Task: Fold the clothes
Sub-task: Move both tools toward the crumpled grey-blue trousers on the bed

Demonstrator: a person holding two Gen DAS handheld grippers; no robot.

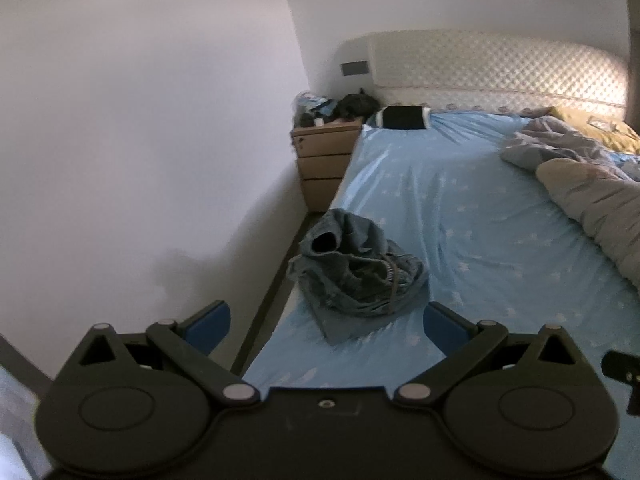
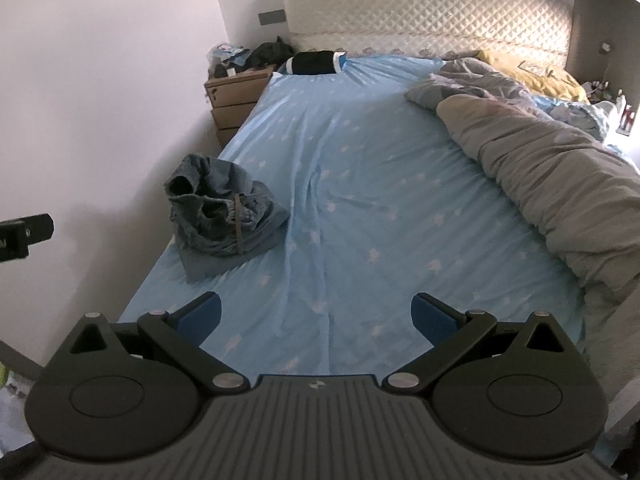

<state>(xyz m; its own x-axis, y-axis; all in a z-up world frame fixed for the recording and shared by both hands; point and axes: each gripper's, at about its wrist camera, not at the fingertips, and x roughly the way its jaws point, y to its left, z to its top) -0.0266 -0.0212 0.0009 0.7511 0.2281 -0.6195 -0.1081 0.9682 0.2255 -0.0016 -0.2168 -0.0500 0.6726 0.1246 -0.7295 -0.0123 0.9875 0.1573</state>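
Jeans [image 2: 224,216] are lying on the bed [image 2: 360,200], near its left edge. Duvet [image 2: 552,188] is sitting on its right side; nightstand [image 2: 236,96] is standing left of its head.

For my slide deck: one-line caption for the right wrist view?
Open right claw hovers above blue sheet, crumpled jeans ahead-left.

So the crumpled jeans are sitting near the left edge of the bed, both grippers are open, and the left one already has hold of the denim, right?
Not quite. The left gripper holds nothing: in the left wrist view its fingers stand wide apart, short of the jeans. The rest is right: the jeans lie crumpled near the left edge of the bed, and the right gripper is open too.
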